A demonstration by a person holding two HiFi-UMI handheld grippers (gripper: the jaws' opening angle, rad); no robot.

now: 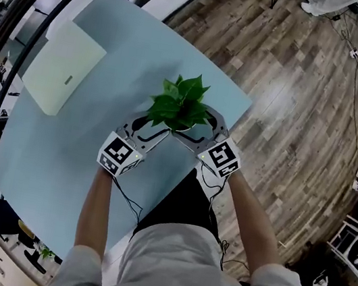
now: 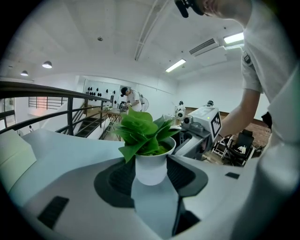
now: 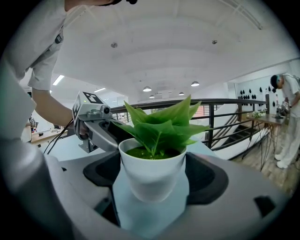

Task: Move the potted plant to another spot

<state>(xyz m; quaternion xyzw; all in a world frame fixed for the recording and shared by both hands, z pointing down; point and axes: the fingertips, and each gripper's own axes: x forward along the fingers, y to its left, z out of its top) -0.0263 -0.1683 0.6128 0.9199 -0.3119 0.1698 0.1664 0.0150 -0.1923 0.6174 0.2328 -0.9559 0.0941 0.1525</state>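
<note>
Plant (image 1: 181,104) sits near the right edge of the pale blue surface (image 1: 114,45), close to the person; no view shows whether its base rests there or hangs just clear. The left hand-held gripper (image 2: 151,165) comes in from the near left and the right hand-held gripper (image 3: 153,168) from the near right. Each has its jaws spread wide around the white pot (image 3: 152,180), and the dark pads appear to press on its sides, so both seem to grip it at once. I judge it small and light, an easy load for two grippers. The pot looks stiff and smooth, probably glazed or plastic, so it may slide against the pads. It narrows toward the base, which makes the upper wall just under the rim the best hold, because the flare would wedge down into the jaws instead of slipping through. The leaves (image 2: 140,133) look soft and springy, give nothing to hold, and would only bend or tear. With foliage above a narrow foot it is likely a little top-heavy, so it should stay upright, and uneven pull between the two grippers could twist or tip it.
</note>
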